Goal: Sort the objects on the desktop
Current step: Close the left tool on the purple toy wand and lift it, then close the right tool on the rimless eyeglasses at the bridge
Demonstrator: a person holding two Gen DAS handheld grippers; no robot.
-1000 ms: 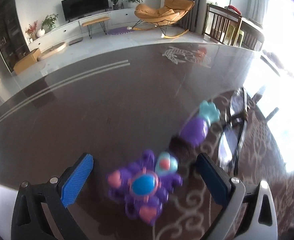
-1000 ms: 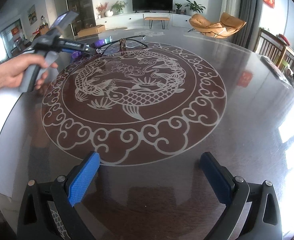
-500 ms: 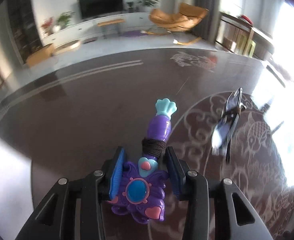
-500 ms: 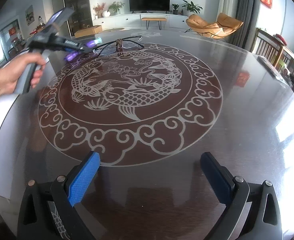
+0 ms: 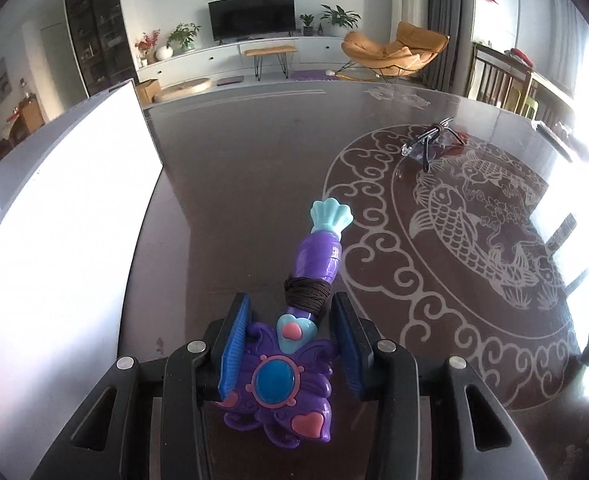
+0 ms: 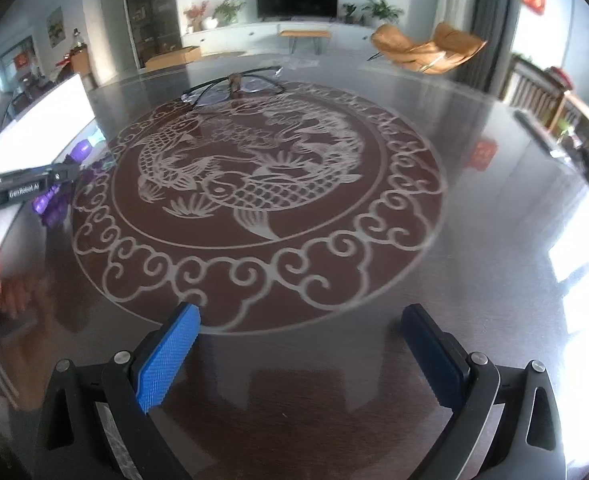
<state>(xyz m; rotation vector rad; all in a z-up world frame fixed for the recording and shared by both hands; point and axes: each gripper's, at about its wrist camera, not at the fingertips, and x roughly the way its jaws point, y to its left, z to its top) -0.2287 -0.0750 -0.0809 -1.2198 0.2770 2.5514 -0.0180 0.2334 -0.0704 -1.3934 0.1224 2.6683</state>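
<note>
Two tools: left tool [image 5: 290, 344] grips purple toy wand [image 5: 294, 344]; right tool [image 6: 298, 344] gapes.

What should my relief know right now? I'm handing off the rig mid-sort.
Left tongs: shut on the purple toy, handle pointing forward, held at the table's left side near the white box.
Right tongs: open, holding nothing, over the near table.
Glasses: on the far rim of the fish pattern, untouched.
Done: toy grasped.
Left: place the toy, probably in the box; then the glasses.
</note>
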